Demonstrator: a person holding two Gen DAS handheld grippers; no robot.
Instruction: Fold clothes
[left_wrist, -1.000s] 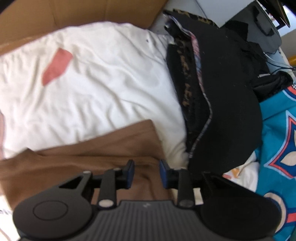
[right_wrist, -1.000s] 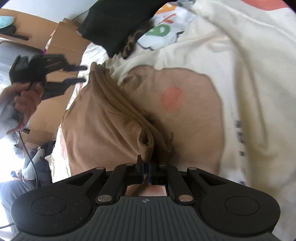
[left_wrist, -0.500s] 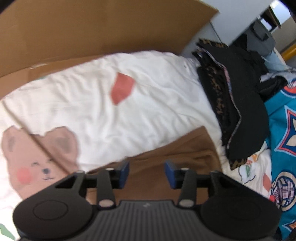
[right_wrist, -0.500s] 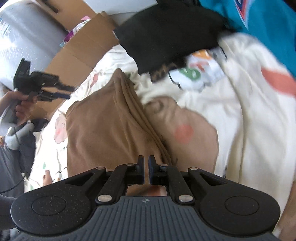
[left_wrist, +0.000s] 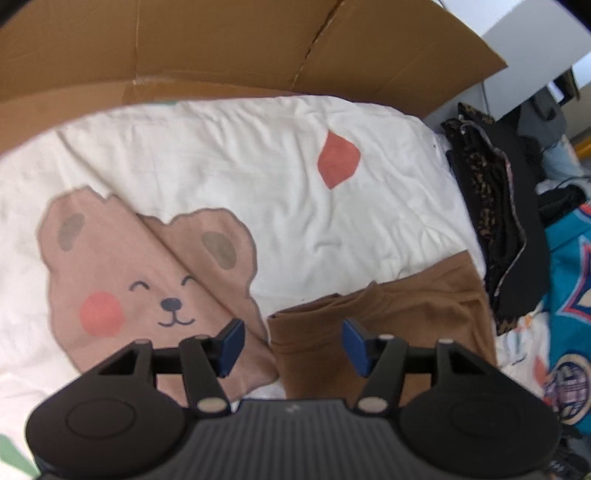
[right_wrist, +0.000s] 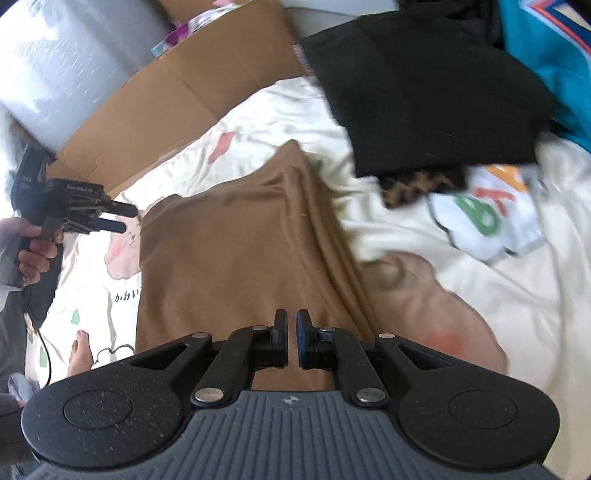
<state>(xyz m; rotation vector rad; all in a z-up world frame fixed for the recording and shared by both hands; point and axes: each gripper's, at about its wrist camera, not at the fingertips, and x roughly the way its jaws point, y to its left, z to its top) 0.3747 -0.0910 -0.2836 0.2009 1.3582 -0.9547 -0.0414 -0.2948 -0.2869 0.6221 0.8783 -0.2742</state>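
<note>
Left tool (left_wrist: 291, 341) has swung off the brown garment (right_wrist: 236, 258), jaws opening and empty, while the right tool (right_wrist: 291, 341) lifts away clenched shut, holding nothing, fold laid.

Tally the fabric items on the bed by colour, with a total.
Brown garment: 1
Black garment: 1
Teal patterned fabric: 1
Cream bear-print sheet: 1
Total: 4

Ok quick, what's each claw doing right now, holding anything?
Left claw: opening, nothing gripped, above the brown garment.
Right claw: shut, apparently empty.
</note>
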